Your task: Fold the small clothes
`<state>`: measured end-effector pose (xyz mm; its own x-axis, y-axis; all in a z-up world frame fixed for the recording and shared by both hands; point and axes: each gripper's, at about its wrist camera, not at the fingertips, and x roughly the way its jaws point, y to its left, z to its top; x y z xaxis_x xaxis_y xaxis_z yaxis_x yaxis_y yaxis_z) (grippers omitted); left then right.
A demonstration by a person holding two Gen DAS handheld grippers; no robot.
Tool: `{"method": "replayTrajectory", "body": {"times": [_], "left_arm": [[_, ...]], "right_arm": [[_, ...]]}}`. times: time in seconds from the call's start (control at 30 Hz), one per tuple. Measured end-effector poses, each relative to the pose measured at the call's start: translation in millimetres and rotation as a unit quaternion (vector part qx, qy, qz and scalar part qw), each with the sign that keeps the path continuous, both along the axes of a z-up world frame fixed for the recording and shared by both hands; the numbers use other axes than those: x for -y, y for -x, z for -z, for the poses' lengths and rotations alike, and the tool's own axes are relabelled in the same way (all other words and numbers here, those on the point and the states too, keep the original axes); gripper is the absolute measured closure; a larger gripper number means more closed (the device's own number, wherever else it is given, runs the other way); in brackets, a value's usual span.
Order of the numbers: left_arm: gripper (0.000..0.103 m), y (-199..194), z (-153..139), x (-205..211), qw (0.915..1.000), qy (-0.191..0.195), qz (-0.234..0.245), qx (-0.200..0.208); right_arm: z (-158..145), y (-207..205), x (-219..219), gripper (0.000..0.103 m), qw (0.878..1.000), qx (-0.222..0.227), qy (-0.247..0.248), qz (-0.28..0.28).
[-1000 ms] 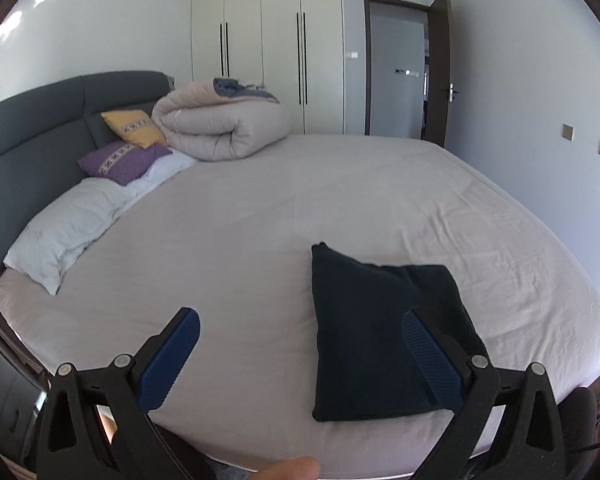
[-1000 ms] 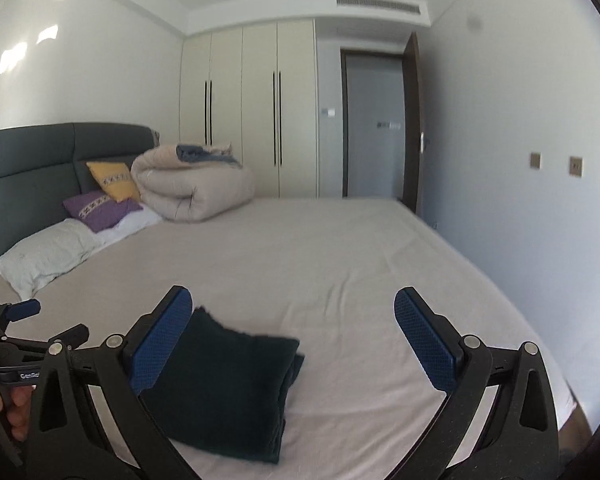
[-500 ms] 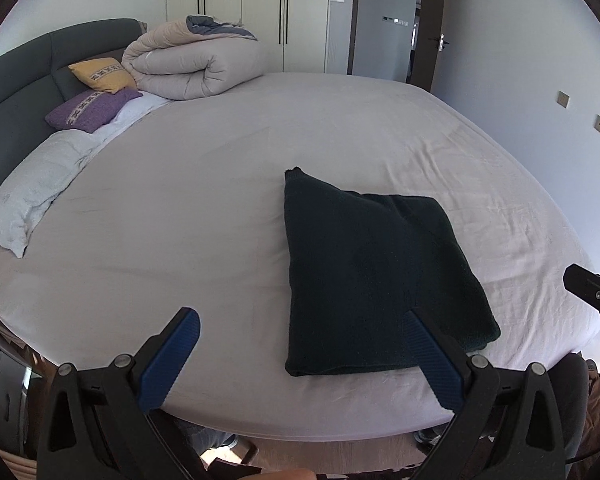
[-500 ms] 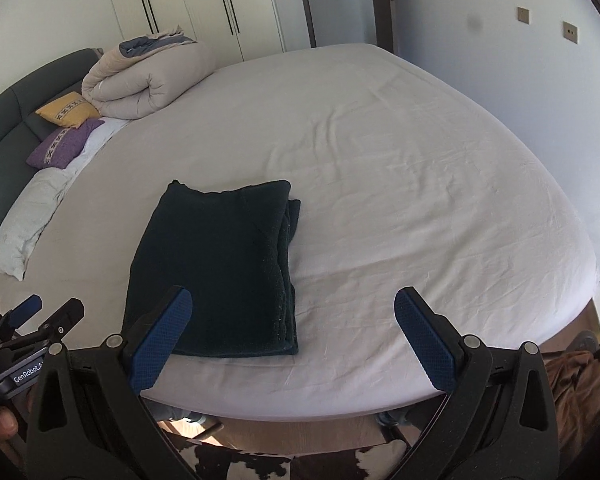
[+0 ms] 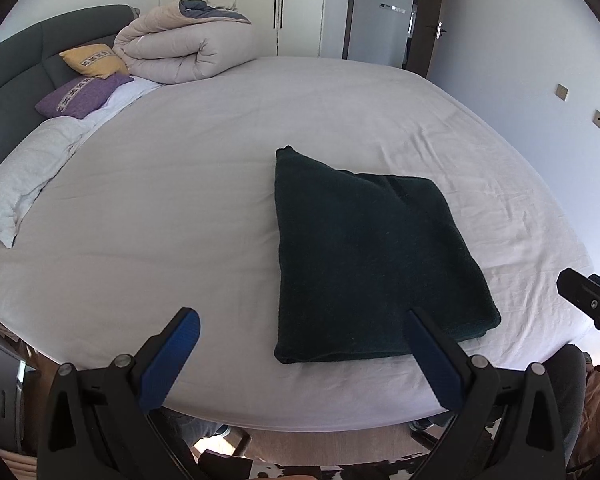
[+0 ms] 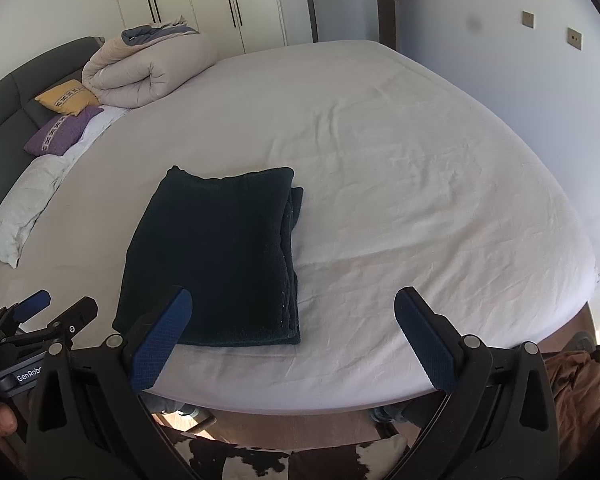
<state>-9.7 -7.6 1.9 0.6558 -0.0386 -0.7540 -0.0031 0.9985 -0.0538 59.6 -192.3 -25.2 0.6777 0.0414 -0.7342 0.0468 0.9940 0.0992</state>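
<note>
A dark green folded garment (image 5: 372, 256) lies flat on the white bed sheet (image 5: 180, 208) near the bed's front edge; it also shows in the right wrist view (image 6: 216, 256), with its stacked layers at its right side. My left gripper (image 5: 300, 356) is open and empty, held above the bed's front edge just short of the garment. My right gripper (image 6: 292, 340) is open and empty, held over the front edge to the garment's right. The left gripper also shows at the lower left of the right wrist view (image 6: 52, 314).
A rolled beige duvet (image 5: 184, 50), a yellow cushion (image 5: 94, 60), a purple cushion (image 5: 82, 94) and a white pillow (image 5: 20, 184) lie by the grey headboard at the far left. Wardrobe and door stand behind. A cowhide rug (image 6: 236, 462) lies on the floor below.
Both grippers tilted down from looking across the room to looking onto the bed, then drew back slightly. The garment has stayed in place. Both grippers stayed open.
</note>
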Motion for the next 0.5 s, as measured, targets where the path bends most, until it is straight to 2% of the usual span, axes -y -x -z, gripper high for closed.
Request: {"method": "replayTrajectory", "body": {"times": [0.5], "left_arm": [[0.0, -4.0, 7.8, -6.5, 1.0, 0.0, -0.008, -0.006]], "right_arm": [[16.2, -10.0, -14.4, 0.0, 1.0, -0.017, 0.011, -0.011]]}}
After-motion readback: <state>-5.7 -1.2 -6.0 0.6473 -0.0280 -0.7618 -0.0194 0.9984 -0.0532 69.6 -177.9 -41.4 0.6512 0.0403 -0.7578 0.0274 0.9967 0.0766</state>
